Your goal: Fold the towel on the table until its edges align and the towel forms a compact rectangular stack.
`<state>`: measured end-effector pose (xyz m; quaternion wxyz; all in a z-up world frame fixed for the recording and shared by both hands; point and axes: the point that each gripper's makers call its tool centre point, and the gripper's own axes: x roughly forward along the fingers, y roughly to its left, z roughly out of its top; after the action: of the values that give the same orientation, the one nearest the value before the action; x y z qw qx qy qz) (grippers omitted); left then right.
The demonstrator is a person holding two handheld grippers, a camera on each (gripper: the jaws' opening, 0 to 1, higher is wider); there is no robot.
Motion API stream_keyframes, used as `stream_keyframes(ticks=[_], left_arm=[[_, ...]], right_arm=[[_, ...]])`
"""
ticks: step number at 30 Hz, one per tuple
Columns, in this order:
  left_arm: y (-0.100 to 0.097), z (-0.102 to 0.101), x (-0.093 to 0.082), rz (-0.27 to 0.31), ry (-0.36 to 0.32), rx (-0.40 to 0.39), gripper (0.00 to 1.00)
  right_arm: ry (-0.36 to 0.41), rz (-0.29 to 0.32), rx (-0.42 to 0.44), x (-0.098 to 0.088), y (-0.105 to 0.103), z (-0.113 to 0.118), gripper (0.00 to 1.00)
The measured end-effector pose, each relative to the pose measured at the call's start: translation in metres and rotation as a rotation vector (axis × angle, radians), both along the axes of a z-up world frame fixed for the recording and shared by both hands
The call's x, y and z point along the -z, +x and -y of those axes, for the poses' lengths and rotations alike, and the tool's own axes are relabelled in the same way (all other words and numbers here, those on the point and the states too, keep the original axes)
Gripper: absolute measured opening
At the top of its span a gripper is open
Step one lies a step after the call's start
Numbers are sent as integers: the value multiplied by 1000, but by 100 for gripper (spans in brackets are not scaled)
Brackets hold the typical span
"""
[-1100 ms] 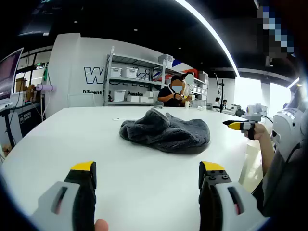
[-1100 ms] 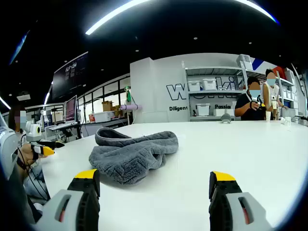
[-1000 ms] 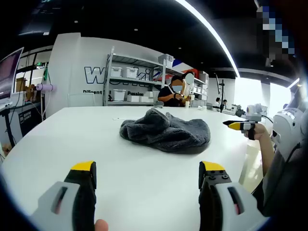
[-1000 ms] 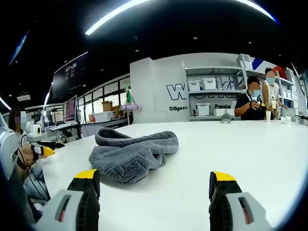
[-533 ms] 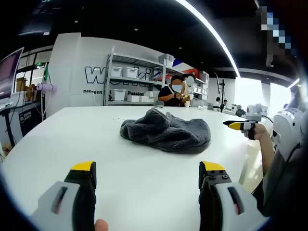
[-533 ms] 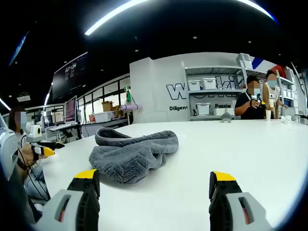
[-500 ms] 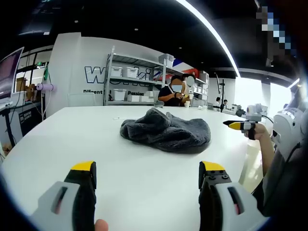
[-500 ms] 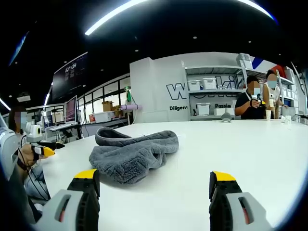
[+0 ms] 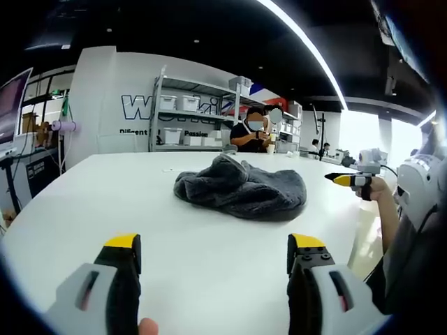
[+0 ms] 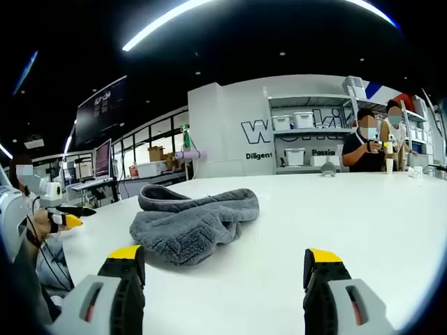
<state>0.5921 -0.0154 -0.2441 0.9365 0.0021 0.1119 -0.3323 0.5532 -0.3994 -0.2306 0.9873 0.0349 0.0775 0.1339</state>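
Crumpled grey towel (image 9: 241, 190) (image 10: 190, 225) heaped mid white table (image 9: 105, 202) (image 10: 363, 216); left gripper (image 9: 213, 251) spread wide, well short of it; right gripper (image 10: 225, 265) likewise parted, empty, near its edge.

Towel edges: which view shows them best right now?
The right gripper view: the gray towel lies nearer, with a rolled hem along its top. The left gripper view shows it farther off, a rumpled heap on the white table.

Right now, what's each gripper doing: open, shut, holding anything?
Left gripper: open, empty, short of the towel.
Right gripper: open, empty.
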Motion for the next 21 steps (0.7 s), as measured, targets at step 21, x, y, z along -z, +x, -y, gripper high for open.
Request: stream_keyframes(ticks=[21], left_arm=[[66, 41, -9, 37, 116, 264, 79]], right_arm=[[8, 14, 3, -4, -13, 3, 98]])
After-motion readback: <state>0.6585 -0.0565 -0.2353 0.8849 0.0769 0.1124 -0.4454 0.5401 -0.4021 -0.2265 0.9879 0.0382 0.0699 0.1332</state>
